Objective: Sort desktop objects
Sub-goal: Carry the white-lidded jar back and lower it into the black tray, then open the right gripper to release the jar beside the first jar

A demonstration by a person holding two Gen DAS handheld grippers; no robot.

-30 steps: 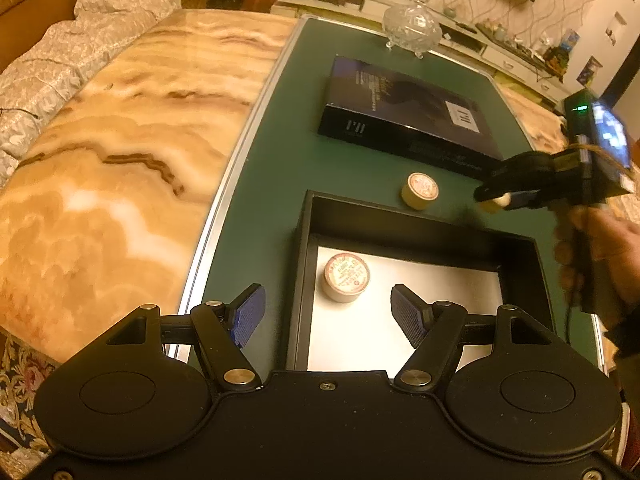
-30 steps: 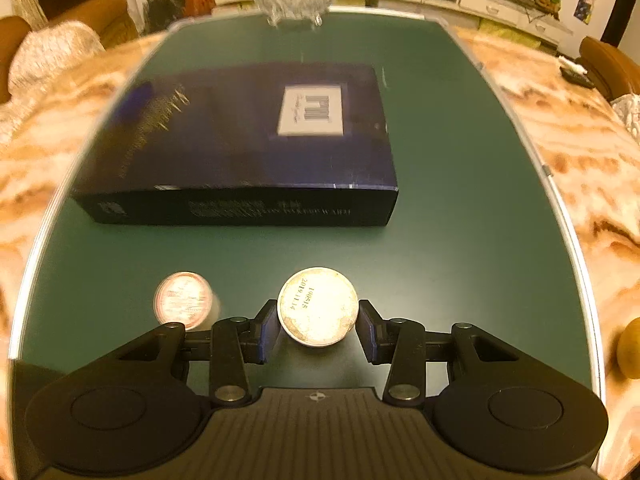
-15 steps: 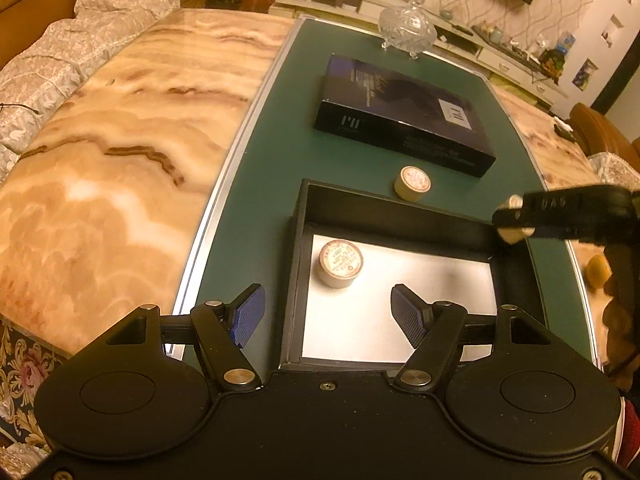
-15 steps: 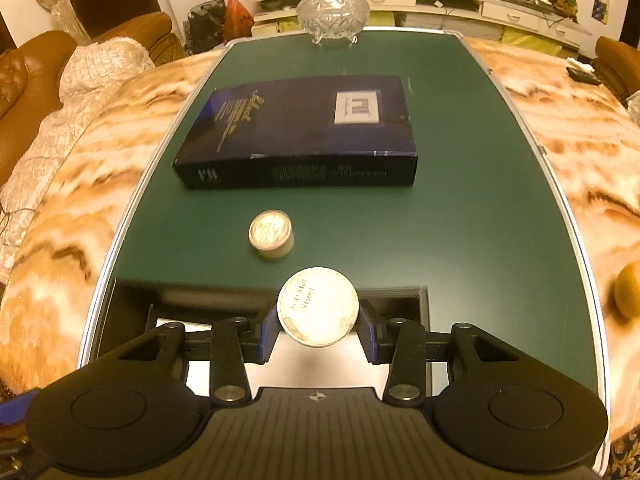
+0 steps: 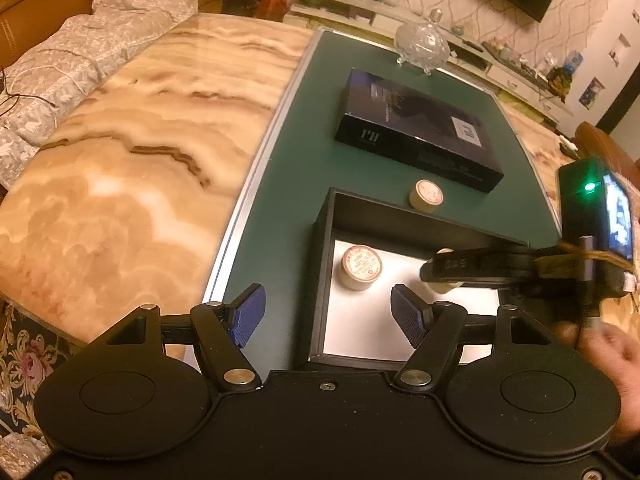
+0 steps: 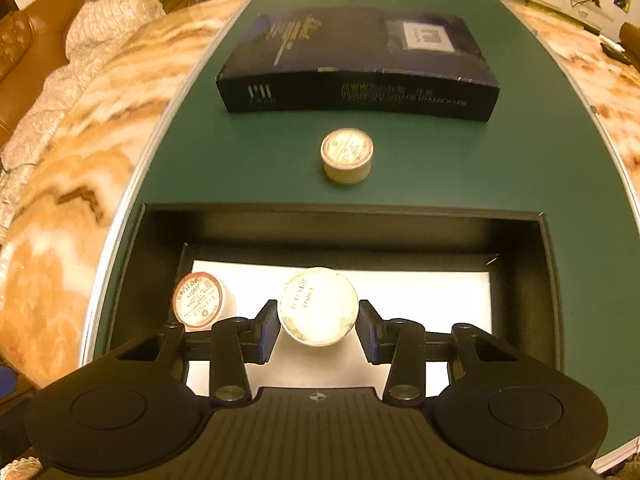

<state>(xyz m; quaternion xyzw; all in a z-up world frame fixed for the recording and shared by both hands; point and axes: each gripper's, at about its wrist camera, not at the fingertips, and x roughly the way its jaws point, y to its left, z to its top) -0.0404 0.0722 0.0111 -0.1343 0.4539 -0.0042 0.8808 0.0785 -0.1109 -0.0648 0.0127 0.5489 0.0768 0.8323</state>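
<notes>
My right gripper (image 6: 318,330) is shut on a round cream tin (image 6: 318,306), held above the white floor of the black open box (image 6: 344,226). A second tin (image 6: 198,300) with a red-printed lid stands inside the box at its left. A third tin (image 6: 347,155) sits on the green mat beyond the box. In the left wrist view my left gripper (image 5: 328,316) hangs open over the box's near left corner with nothing between its fingers; the right gripper (image 5: 472,270) reaches in from the right over the box (image 5: 320,248), beside the tin (image 5: 360,267) inside.
A dark blue flat case (image 6: 360,64) lies on the green mat (image 6: 460,160) behind the loose tin. A glass lidded bowl (image 5: 422,42) stands at the mat's far end. Marble tabletop (image 5: 132,160) flanks the mat on both sides. A hand (image 5: 612,356) grips the right tool.
The right gripper carried its tin back from in front of the blue case to over the box interior. The left gripper stayed open, drifting slightly.
</notes>
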